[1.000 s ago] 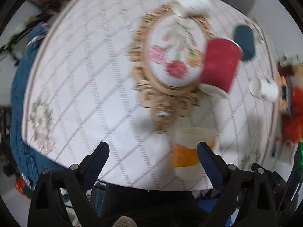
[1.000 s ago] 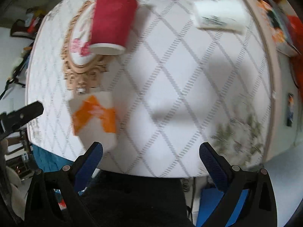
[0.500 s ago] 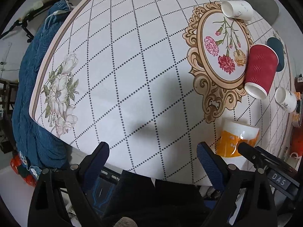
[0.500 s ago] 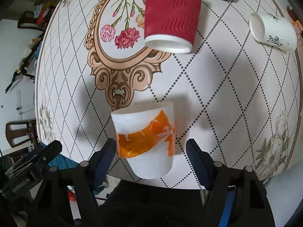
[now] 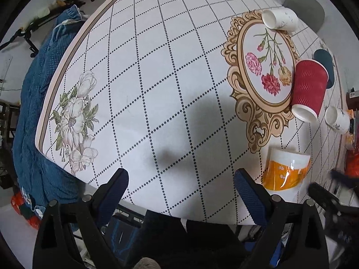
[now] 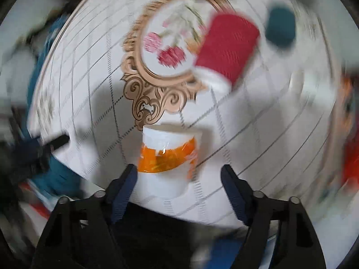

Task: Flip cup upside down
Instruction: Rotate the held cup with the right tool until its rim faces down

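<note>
A white cup with an orange band (image 5: 286, 172) stands near the table's front edge, right of my open, empty left gripper (image 5: 180, 187). In the blurred right wrist view the same cup (image 6: 168, 159) sits just beyond my right gripper (image 6: 179, 177), closer to the left finger. The jaws stand open around its base without touching it. A red ribbed paper cup (image 5: 309, 89) lies on its side beside the flower medallion; it also shows in the right wrist view (image 6: 226, 49).
White cups lie on their sides at the far edge (image 5: 280, 20) and at the right (image 5: 337, 120). A dark teal round object (image 5: 324, 67) sits behind the red cup. Blue cloth (image 5: 38, 112) hangs off the table's left side.
My right gripper has swung fast and now lines up behind the orange-banded cup. My left gripper has held nearly still over the table's front edge.
</note>
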